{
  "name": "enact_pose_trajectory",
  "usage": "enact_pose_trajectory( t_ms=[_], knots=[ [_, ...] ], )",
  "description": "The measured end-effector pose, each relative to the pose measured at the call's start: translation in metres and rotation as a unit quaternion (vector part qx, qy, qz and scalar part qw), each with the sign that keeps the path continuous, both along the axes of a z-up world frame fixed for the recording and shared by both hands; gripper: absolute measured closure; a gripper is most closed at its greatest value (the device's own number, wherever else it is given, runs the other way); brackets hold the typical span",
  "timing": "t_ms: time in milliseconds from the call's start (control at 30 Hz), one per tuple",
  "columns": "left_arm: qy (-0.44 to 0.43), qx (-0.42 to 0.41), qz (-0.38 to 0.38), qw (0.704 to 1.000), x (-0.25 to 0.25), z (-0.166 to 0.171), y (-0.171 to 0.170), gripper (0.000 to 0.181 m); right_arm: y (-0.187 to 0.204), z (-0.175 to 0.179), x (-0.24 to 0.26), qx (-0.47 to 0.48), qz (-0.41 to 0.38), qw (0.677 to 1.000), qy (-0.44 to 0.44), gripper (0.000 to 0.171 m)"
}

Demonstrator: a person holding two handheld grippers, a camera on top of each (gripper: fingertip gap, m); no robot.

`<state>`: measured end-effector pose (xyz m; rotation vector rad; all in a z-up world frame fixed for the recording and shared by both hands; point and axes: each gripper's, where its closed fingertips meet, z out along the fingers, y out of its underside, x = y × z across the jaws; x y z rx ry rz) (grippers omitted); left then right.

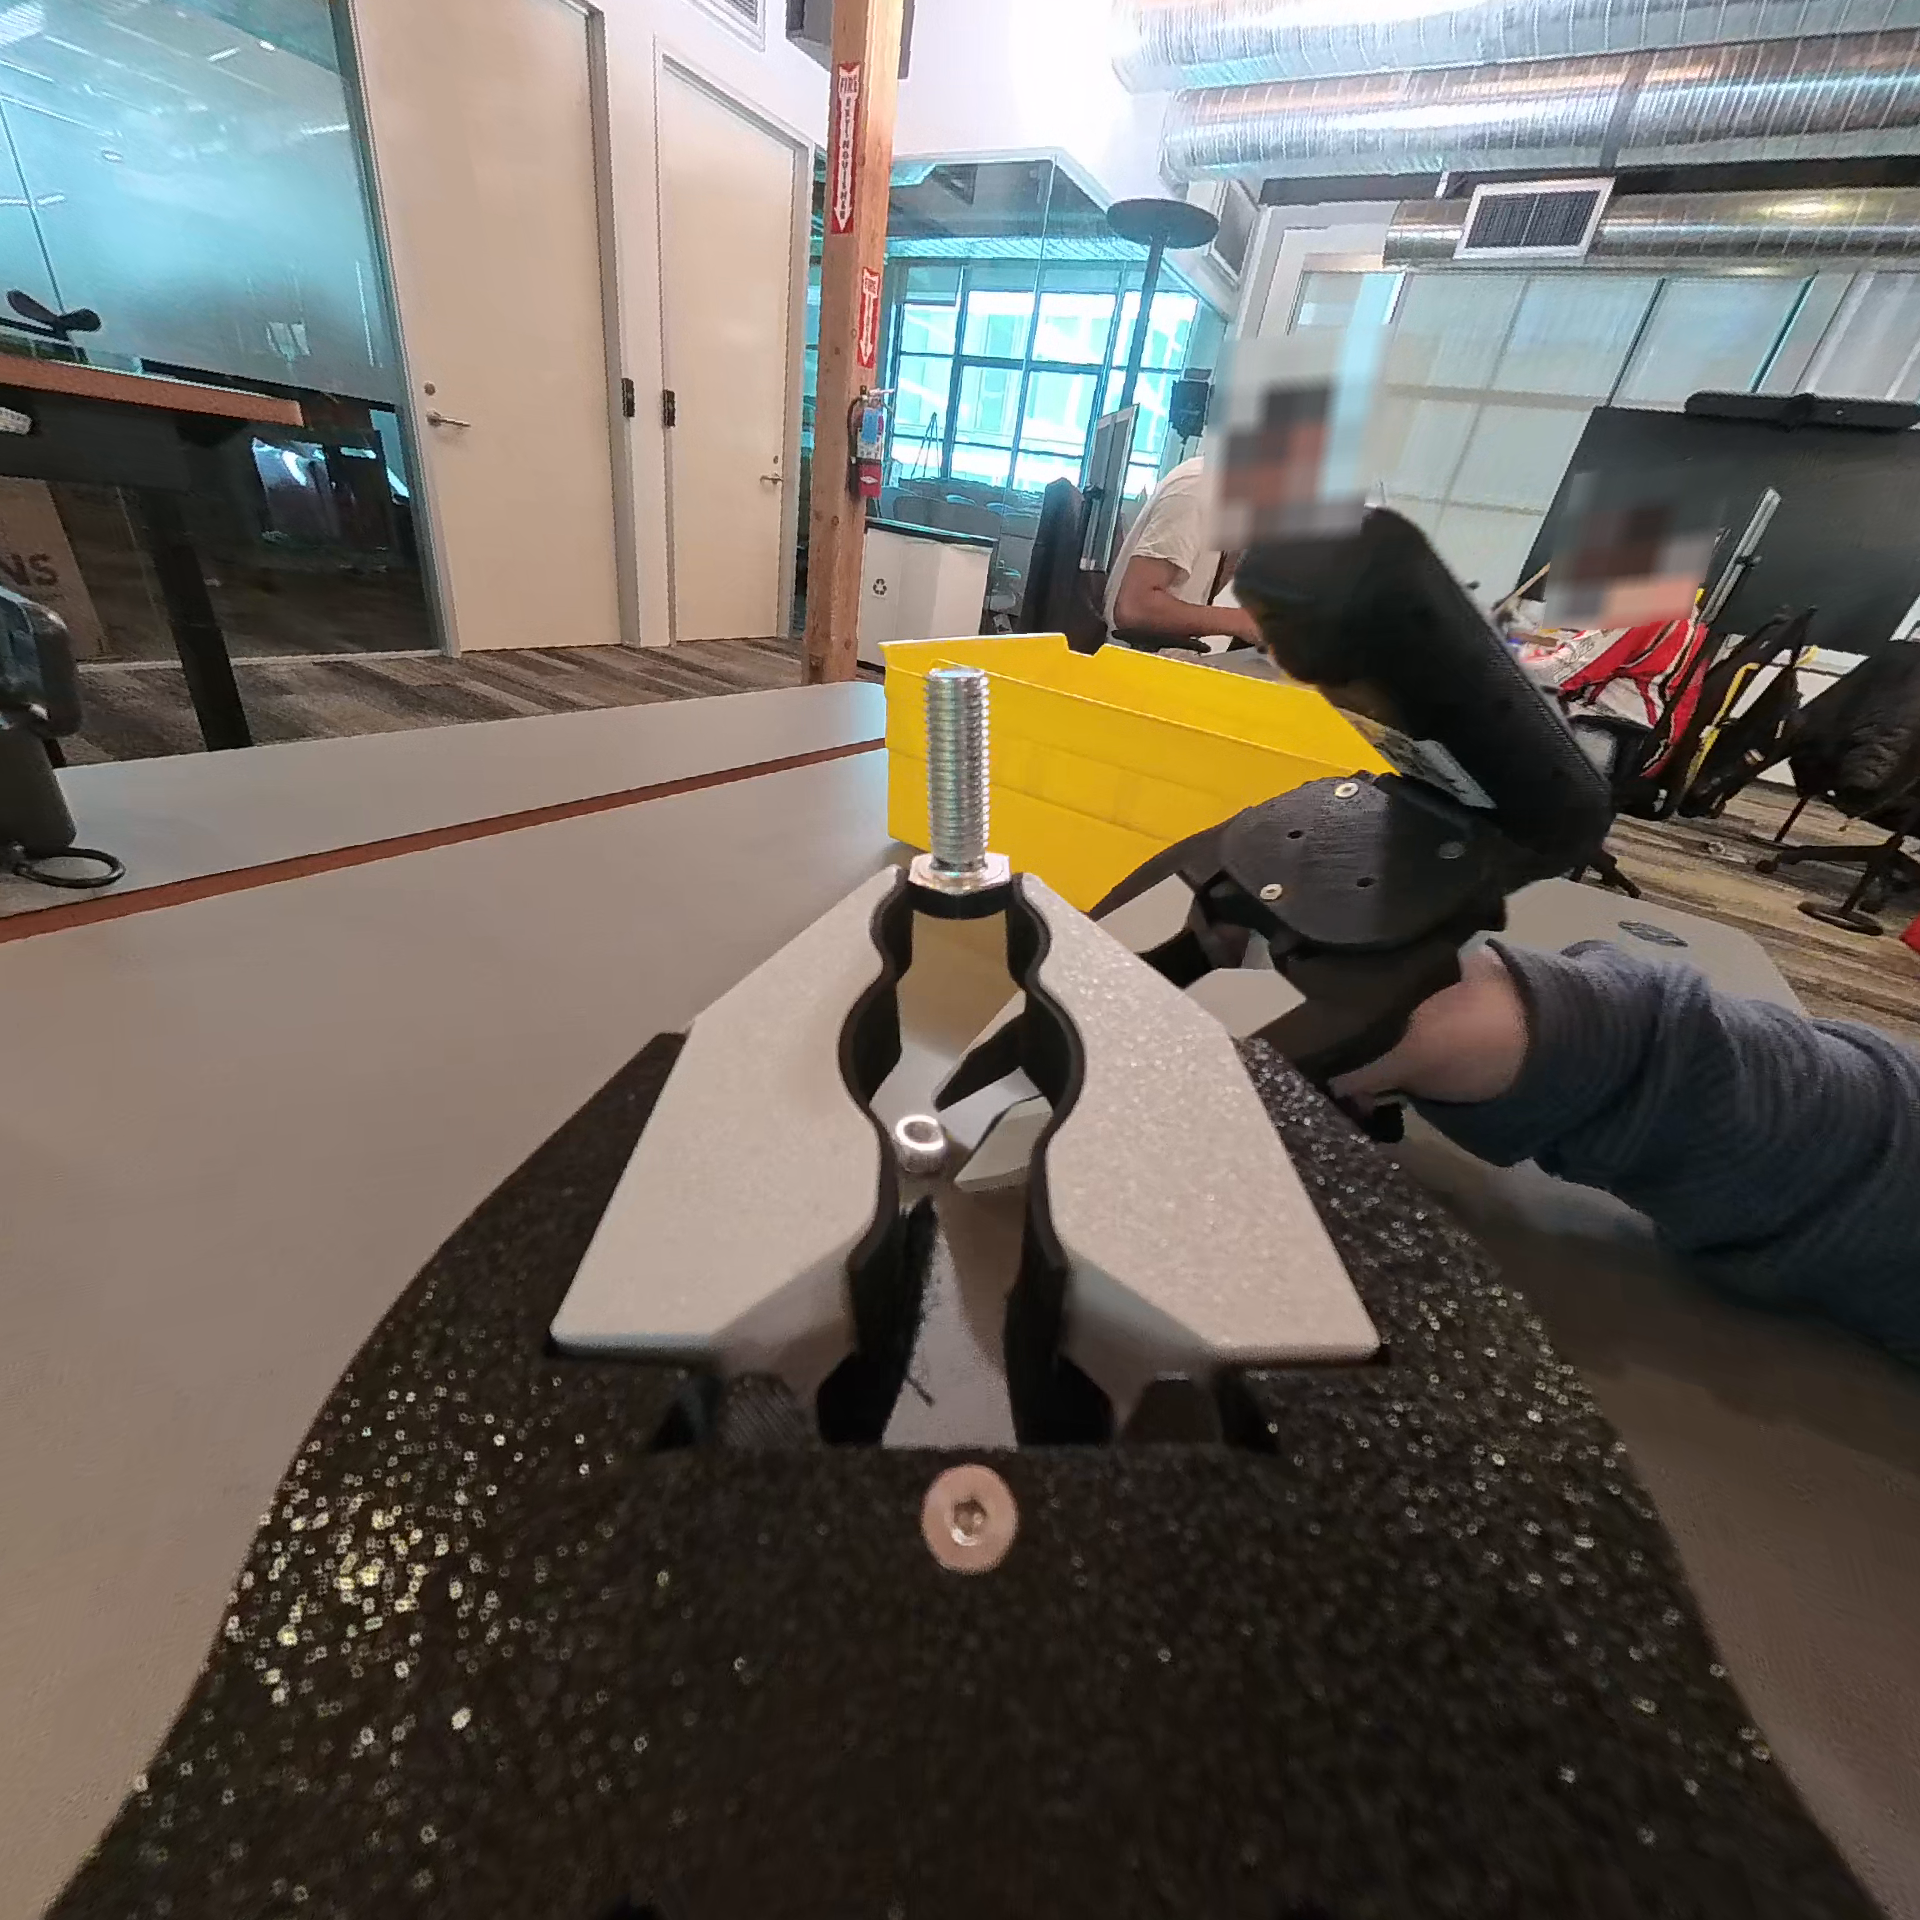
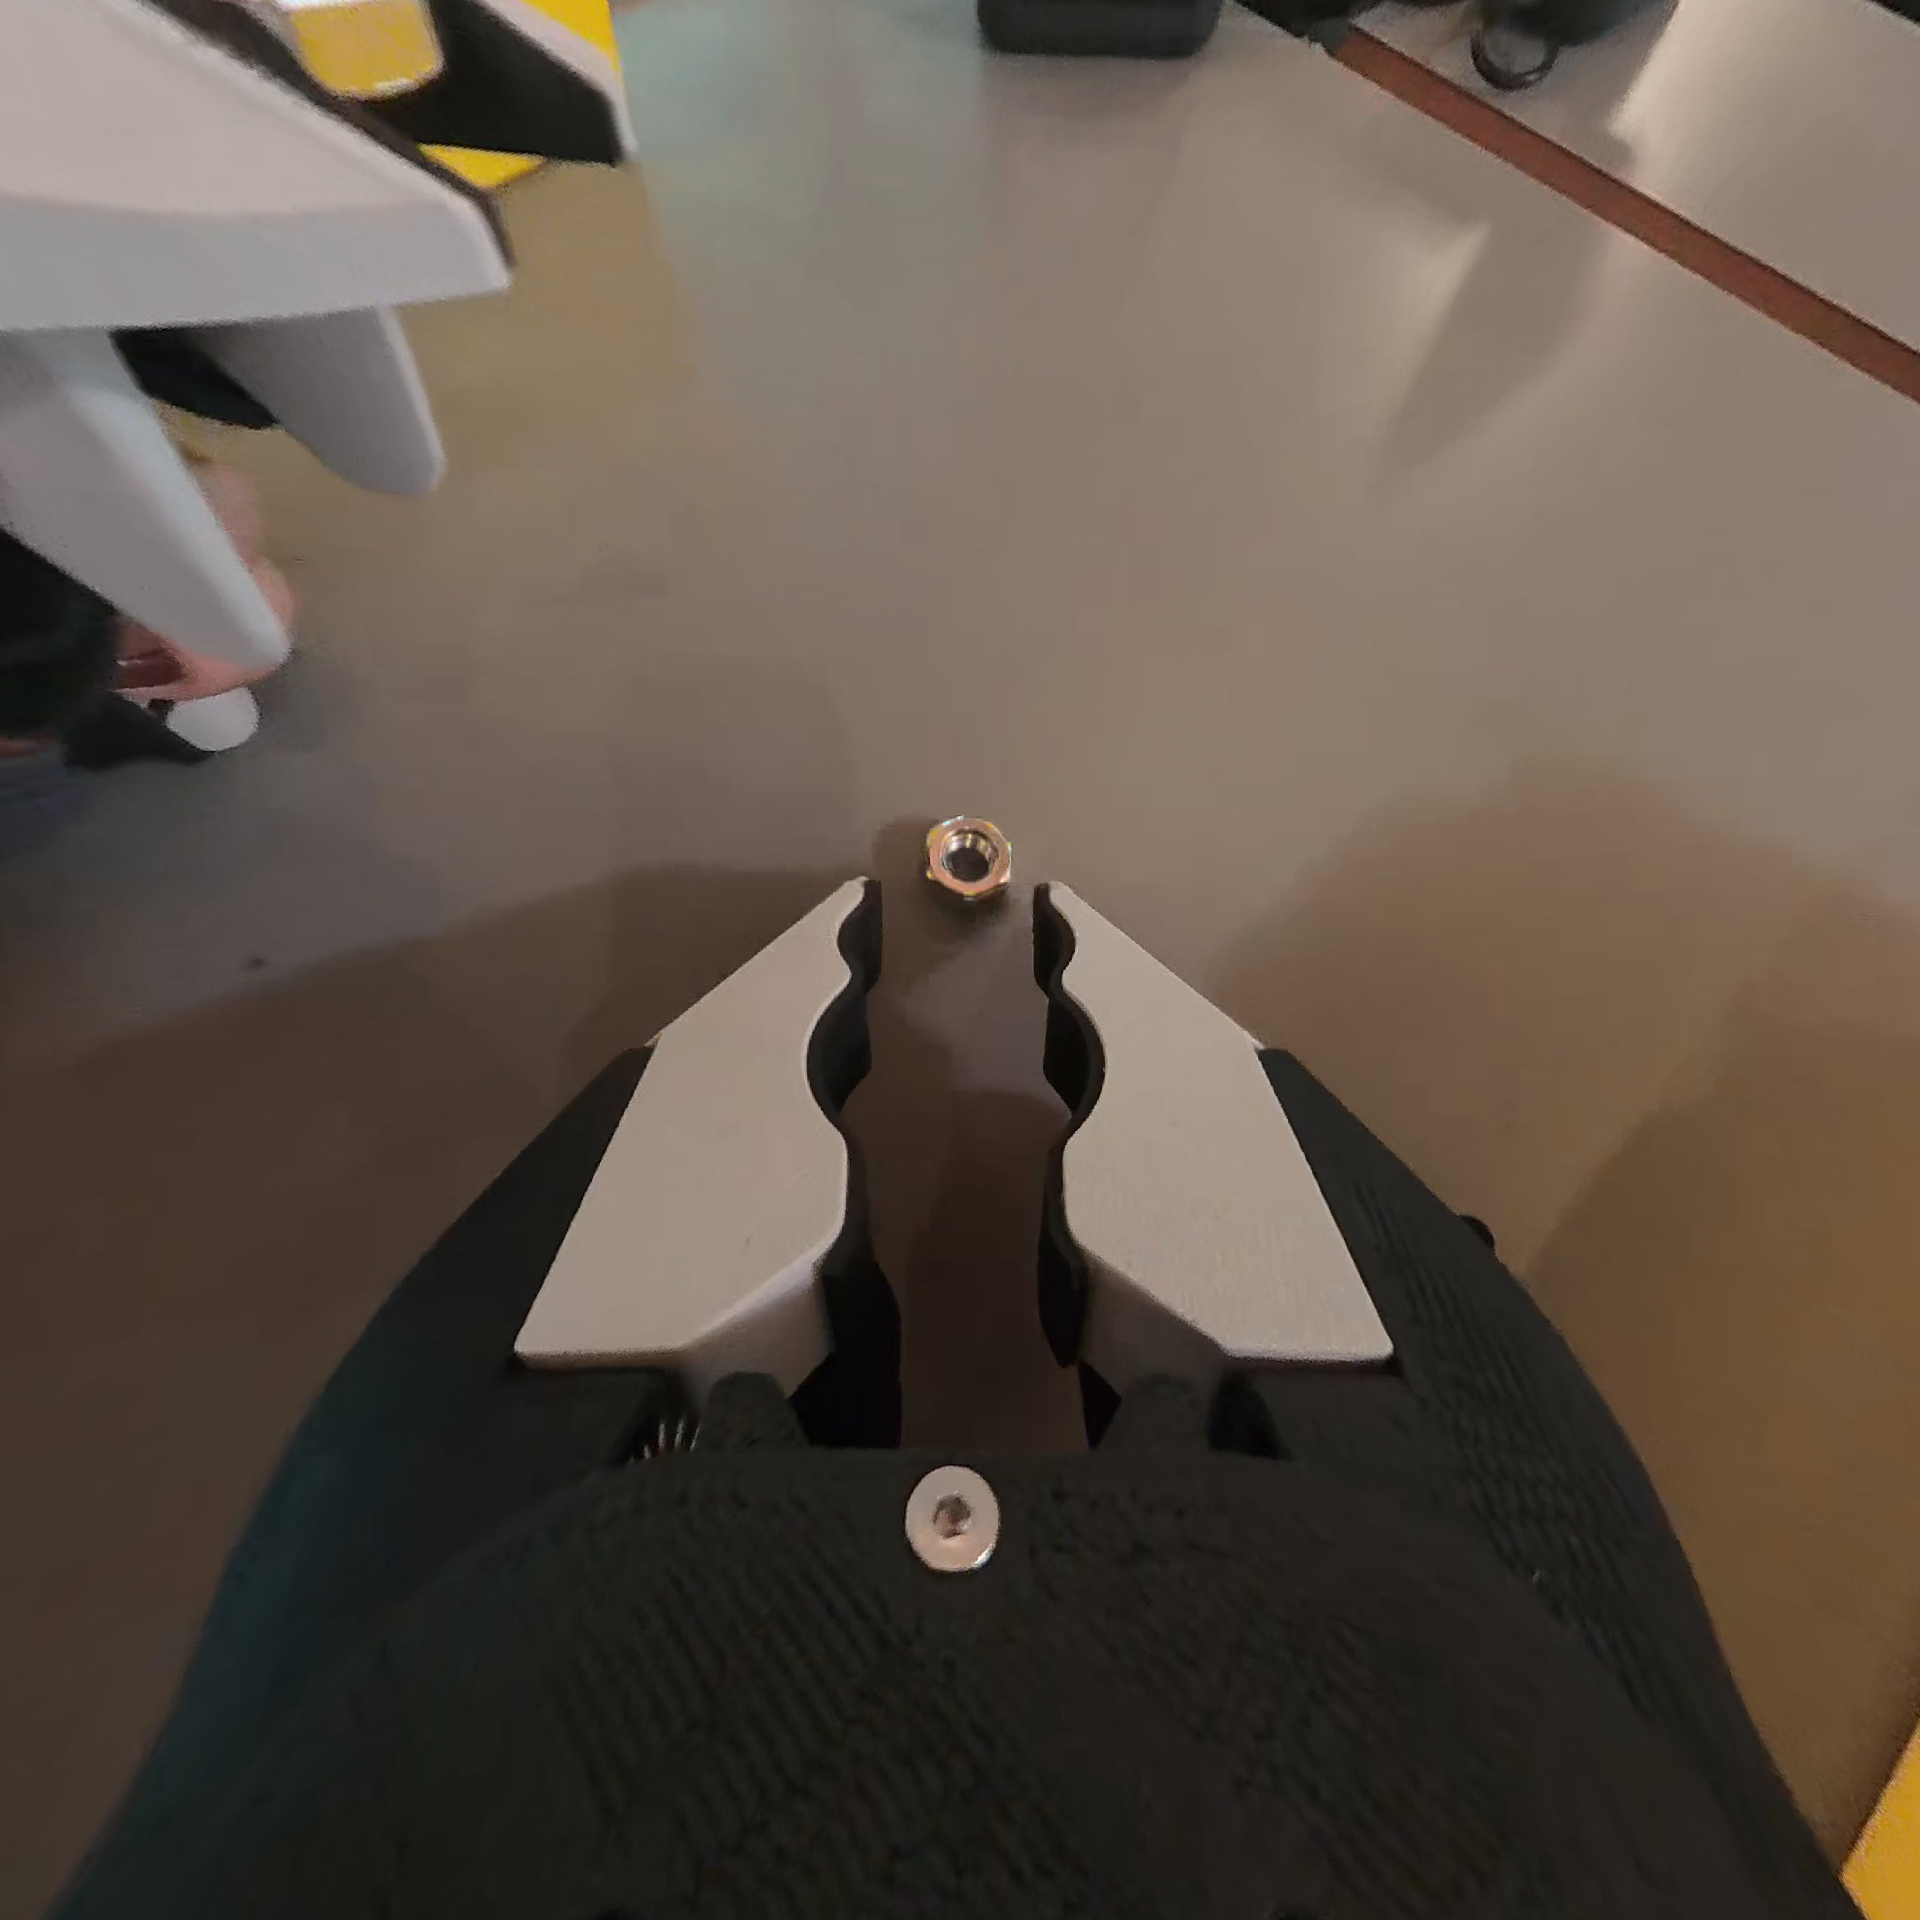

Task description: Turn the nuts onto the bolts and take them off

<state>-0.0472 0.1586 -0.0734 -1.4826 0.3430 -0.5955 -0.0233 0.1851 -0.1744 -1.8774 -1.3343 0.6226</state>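
My left gripper (image 1: 958, 896) is shut on the head of a silver bolt (image 1: 957, 767), which stands upright with its threaded shaft pointing up. A small silver nut (image 2: 964, 860) lies flat on the grey table (image 2: 1143, 520), just ahead of the fingertips of my right gripper (image 2: 956, 896). That gripper is open and empty, angled down at the table. In the left wrist view the nut (image 1: 920, 1141) shows through the gap between my left fingers, with the right gripper (image 1: 977, 1117) reaching in from the right. The left gripper (image 2: 364, 73) shows blurred at the upper left of the right wrist view.
A yellow plastic bin (image 1: 1122, 748) stands on the table behind the bolt. A hand in a dark sleeve (image 1: 1662, 1081) holds the right gripper. A second table (image 1: 416, 769) adjoins at the back. People sit at desks in the far background. The left gripper's tips are roughly 11 cm from the right gripper's.
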Motion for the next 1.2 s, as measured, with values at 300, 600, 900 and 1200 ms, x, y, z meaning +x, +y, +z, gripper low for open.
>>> enact_pose_trajectory(
  t_ms=[300,600,900,1200],
  knots=[
    [0.014,0.001,-0.004,1.0,0.004,-0.001,-0.001,0.166,0.004,-0.004,-0.011,-0.023,-0.01,1.0,-0.004,0.149],
    [0.04,0.001,-0.038,0.998,0.017,-0.005,-0.004,0.166,-0.014,0.092,-0.002,0.049,0.085,0.989,0.109,0.153],
    [0.112,0.012,-0.109,0.988,0.048,-0.016,-0.019,0.166,-0.062,0.13,0.014,0.043,0.265,0.962,0.056,0.154],
    [0.157,0.018,-0.152,0.976,0.065,-0.025,-0.029,0.167,-0.07,0.118,0.027,0.007,0.337,0.941,-0.016,0.154]
  ],
)
